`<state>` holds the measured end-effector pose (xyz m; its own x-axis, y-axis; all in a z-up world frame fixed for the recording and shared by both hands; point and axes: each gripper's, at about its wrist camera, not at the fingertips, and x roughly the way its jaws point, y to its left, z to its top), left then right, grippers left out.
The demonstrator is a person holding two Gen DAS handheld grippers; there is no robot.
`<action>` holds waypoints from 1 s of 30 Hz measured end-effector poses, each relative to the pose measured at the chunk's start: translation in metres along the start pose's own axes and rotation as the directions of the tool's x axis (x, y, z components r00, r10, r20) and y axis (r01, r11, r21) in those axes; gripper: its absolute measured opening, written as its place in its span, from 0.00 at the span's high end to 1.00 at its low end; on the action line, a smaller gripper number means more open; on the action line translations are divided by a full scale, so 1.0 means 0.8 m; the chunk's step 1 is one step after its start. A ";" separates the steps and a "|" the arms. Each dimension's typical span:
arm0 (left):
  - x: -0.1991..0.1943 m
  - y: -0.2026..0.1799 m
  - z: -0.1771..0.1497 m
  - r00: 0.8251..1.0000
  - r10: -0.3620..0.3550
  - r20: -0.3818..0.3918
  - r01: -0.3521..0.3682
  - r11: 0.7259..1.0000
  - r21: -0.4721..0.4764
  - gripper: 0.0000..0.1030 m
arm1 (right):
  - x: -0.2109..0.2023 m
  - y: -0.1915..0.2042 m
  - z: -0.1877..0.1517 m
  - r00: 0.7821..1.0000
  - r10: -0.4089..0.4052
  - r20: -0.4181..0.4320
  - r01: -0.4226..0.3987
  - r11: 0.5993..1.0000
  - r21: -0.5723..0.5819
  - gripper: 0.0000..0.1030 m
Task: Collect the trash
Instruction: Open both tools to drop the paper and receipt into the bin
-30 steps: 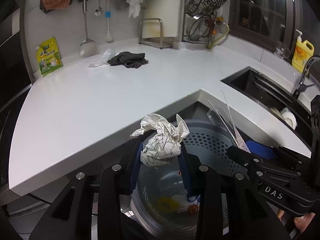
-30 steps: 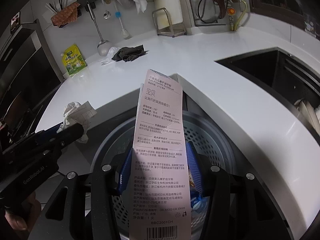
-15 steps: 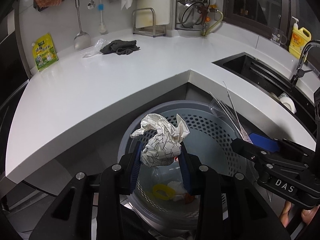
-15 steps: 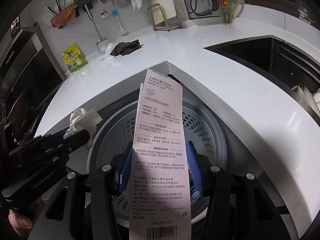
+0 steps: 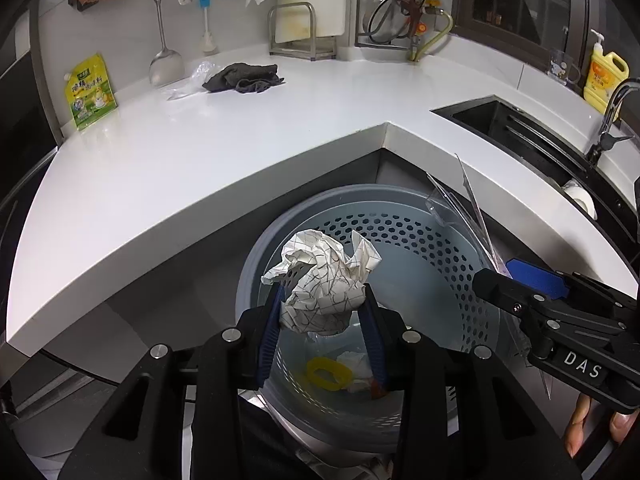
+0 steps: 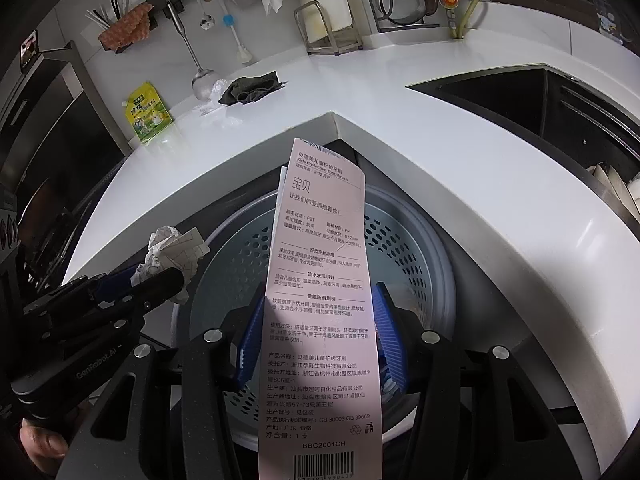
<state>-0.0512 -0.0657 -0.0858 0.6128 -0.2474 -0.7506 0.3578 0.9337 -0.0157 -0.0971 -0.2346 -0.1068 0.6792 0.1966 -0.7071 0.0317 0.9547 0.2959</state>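
**Both grippers loaded, over the trash bin**

Left gripper [image 5: 322,304]: jaws partly open and have just been opening a little. The crumpled paper [image 5: 324,280], white with thin dark lines, sits between the blue pads, which touch it on both sides. It hangs above the mouth of the trash bin [image 5: 472,280].

Right gripper [image 6: 316,336]: jaws about half open, gripping the toothbrush package [image 6: 320,300] by its edges. The pink printed card faces the camera and stands upright along the fingers, over the bin opening.

Left wrist view only:
- bin contents: a yellow ring [image 5: 326,372] and white scraps at the bottom
- clear plastic blister of the package, seen edge-on beside the right gripper
- yellow detergent bottle [image 5: 604,76] and the faucet [image 5: 612,116] by the sink
- fingertips of the person's right hand at the lower right edge

Right wrist view only:
- card text and barcode
- bin interior mostly hidden behind the card
- thumb of the person's left hand at the lower left edge

Both views: bin stands below the inner corner of the white countertop [image 5: 200,140]. A dark cloth [image 5: 244,78] and a green pouch [image 5: 90,92] lie well apart from it, near the back wall.
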 end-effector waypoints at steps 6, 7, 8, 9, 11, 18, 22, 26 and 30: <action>-0.002 0.001 -0.001 1.000 0.003 0.002 -0.003 1.000 0.000 0.57 | -0.002 -0.002 -0.001 1.000 -0.002 0.006 0.002 1.000 0.008 0.52; -0.003 0.001 -0.001 1.000 0.003 0.004 -0.003 1.000 0.001 0.56 | -0.002 -0.003 -0.001 1.000 -0.003 0.008 0.002 1.000 0.011 0.52; -0.004 0.000 -0.001 1.000 0.004 0.007 -0.004 1.000 0.001 0.54 | -0.003 -0.003 -0.002 1.000 -0.002 0.010 0.002 1.000 0.012 0.52; -0.005 0.001 -0.001 1.000 0.004 0.010 -0.004 1.000 -0.001 0.48 | -0.003 -0.003 -0.001 1.000 -0.005 0.010 0.005 1.000 0.013 0.51; -0.008 0.001 -0.002 1.000 0.007 0.020 -0.007 1.000 -0.003 0.43 | -0.004 -0.003 -0.002 1.000 -0.013 0.013 0.013 1.000 0.010 0.48; -0.012 0.008 -0.002 0.999 0.020 0.034 -0.020 1.000 -0.013 0.35 | -0.008 -0.006 0.000 0.999 -0.022 0.037 0.021 1.000 0.017 0.38; -0.014 0.012 -0.001 0.999 0.024 0.036 -0.024 1.000 -0.019 0.35 | -0.008 -0.009 0.000 0.999 -0.019 0.038 0.018 0.999 0.028 0.37; -0.016 0.017 -0.002 0.999 0.023 0.042 -0.022 0.999 -0.028 0.33 | -0.006 -0.011 0.001 0.999 -0.020 0.036 0.019 0.999 0.033 0.37; -0.017 0.026 -0.001 0.999 0.023 0.043 -0.021 0.999 -0.048 0.33 | -0.004 -0.011 0.002 0.999 -0.020 0.028 0.019 0.999 0.038 0.37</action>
<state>-0.0526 -0.0424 -0.0765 0.6506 -0.2366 -0.7217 0.3106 0.9500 -0.0314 -0.0980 -0.2438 -0.1058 0.6986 0.1714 -0.6947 0.0721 0.9491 0.3066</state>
